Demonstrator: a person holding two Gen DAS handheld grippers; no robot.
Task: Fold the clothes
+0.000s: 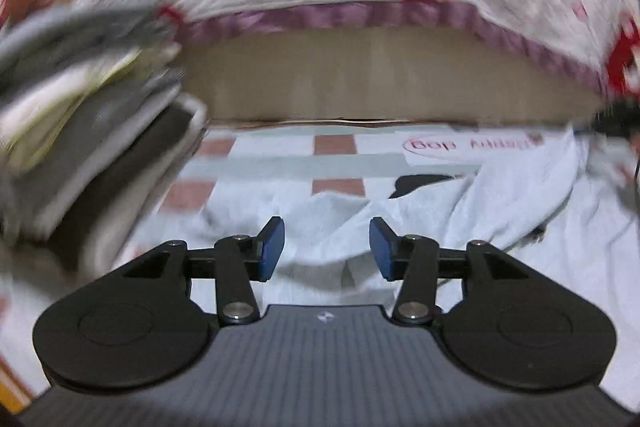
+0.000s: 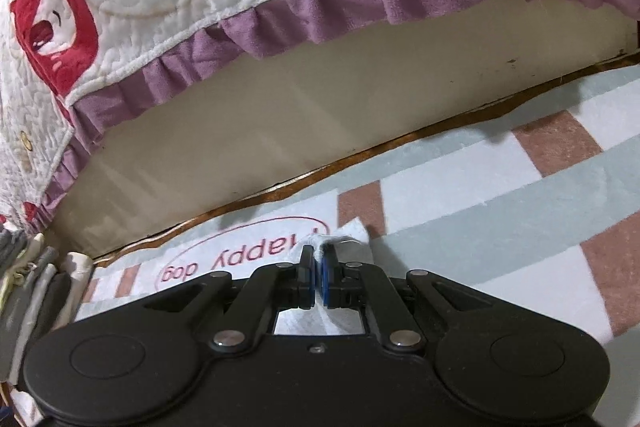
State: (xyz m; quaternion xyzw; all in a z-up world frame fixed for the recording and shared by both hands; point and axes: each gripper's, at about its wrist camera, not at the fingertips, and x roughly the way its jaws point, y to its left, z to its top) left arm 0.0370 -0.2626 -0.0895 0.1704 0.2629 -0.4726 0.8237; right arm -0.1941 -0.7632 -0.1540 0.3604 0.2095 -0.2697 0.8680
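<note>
A white garment (image 1: 460, 211) lies rumpled on a checked mat (image 1: 280, 163). It carries a red oval print reading "happy dog" (image 1: 472, 146). My left gripper (image 1: 327, 247) is open and empty, low over the garment's folds. My right gripper (image 2: 319, 273) is shut on a white edge of the garment (image 2: 340, 241), pinched between its blue pads (image 2: 325, 279). The print also shows just left of that grip in the right wrist view (image 2: 244, 247).
A stack of folded clothes (image 1: 80, 131) stands at the left; it also shows in the right wrist view (image 2: 28, 291). A bed base (image 2: 320, 115) rises ahead, draped with a white quilted cover with a purple frill (image 2: 280, 27). The mat (image 2: 520, 195) stretches right.
</note>
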